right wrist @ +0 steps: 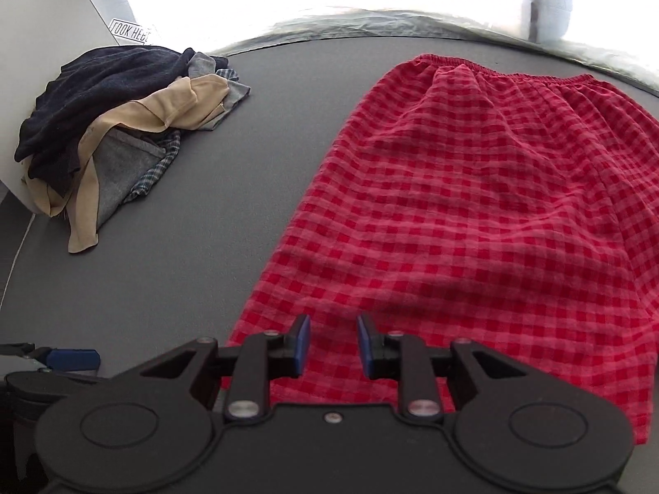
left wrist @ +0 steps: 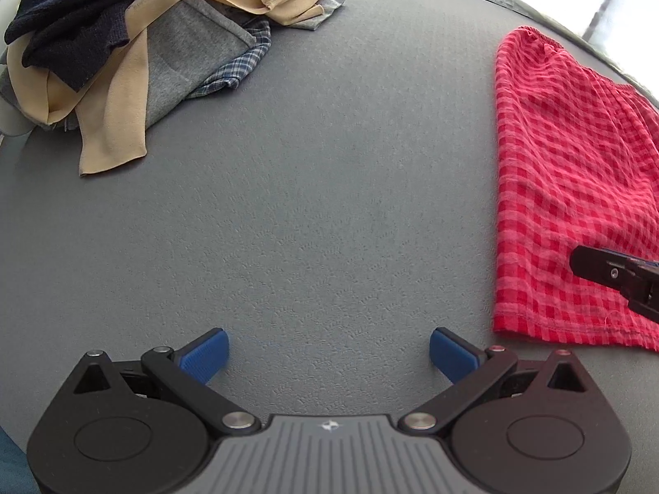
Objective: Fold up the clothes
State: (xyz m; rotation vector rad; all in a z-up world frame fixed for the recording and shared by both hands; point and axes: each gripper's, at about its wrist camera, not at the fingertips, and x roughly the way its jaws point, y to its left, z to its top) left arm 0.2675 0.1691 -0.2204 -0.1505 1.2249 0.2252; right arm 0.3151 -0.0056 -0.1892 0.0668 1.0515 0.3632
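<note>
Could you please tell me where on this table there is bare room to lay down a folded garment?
The widest free patch is the grey table between the clothes pile at far left and the red checked shorts on the right, in front of the left gripper. The far left corner is crowded; the shorts, under the right gripper, fill the right side.

Your red checked cloth garment (left wrist: 572, 189) runs off the right edge in the left wrist view. In the pile of mixed clothes (right wrist: 123, 123), the blue plaid fabric (right wrist: 158, 166) is mostly buried. Your right claw's (left wrist: 618, 278) fingertips are cut off there.
</note>
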